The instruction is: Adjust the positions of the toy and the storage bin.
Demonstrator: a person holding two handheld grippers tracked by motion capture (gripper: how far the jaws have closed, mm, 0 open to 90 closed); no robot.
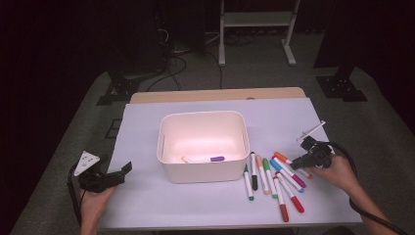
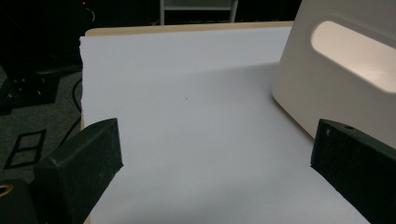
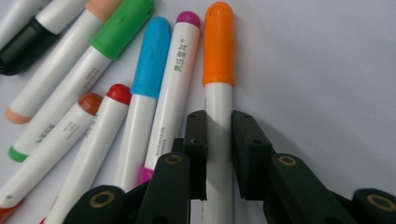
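**Right gripper closed on the orange-capped marker**

Right gripper, at the right of the white bin, has its two black jaws pressed against the white barrel of the orange-capped marker; the marker lies on the white sheet, outermost in a loose row of markers just right of the bin. Beside it lie the magenta-capped marker and the blue-capped marker. Left gripper, at the left of the bin and apart from it, stands with jaws wide and nothing between them. Inside the bin lies what appears to be a purple-capped marker, though it is small in the high view.
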